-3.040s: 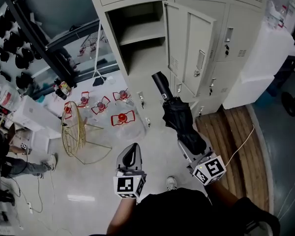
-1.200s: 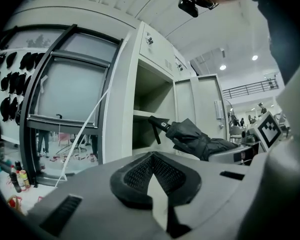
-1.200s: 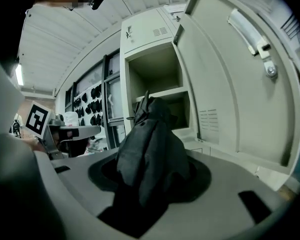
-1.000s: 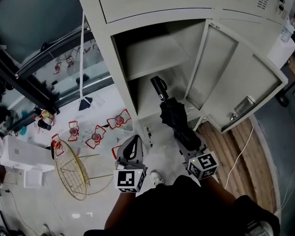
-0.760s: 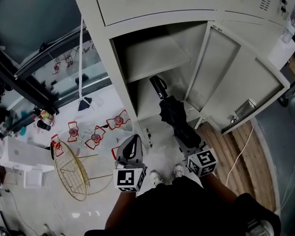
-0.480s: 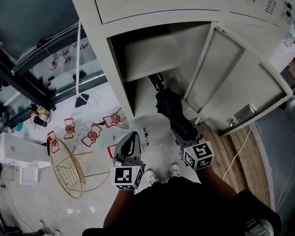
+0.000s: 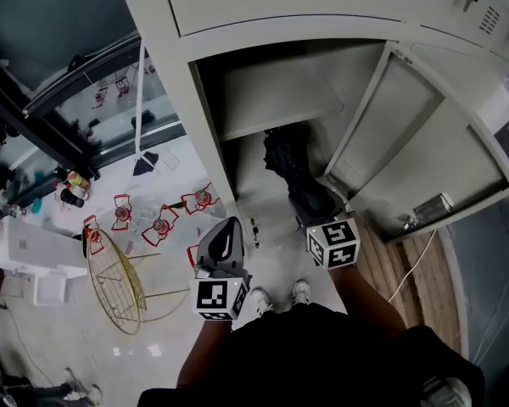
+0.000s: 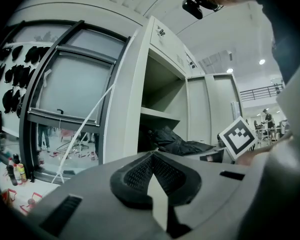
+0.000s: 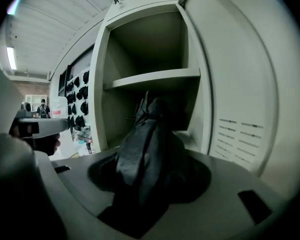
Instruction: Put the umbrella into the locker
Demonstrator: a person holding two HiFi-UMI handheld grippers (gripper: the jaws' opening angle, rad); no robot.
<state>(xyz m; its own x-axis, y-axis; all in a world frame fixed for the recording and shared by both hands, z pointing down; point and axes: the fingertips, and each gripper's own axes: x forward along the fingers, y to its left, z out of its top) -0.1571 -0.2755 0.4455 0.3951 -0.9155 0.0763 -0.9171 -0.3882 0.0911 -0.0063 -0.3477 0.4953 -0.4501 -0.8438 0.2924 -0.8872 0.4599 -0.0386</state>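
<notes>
The black folded umbrella (image 7: 288,170) lies along my right gripper (image 7: 316,217), which is shut on its lower end. Its far end reaches into the lower compartment of the open beige locker (image 7: 205,134), under the shelf (image 7: 276,100). In the right gripper view the umbrella (image 9: 147,134) fills the jaws of the right gripper (image 9: 149,184) and points at the compartment below the shelf (image 9: 152,77). My left gripper (image 7: 221,251) hangs left of the locker opening with nothing in it, and its jaws meet in the left gripper view (image 8: 152,176), where the umbrella (image 8: 177,143) also shows.
The locker door (image 7: 428,147) stands swung open to the right. A gold wire frame (image 7: 119,278) and several red-trimmed items (image 7: 161,223) lie on the floor at left. A wooden platform (image 7: 403,265) with a white cable lies at right. The person's shoes (image 7: 299,292) stand below.
The right gripper has carried the umbrella forward, so its far end now sits inside the lower compartment under the shelf. The left gripper has barely shifted.
</notes>
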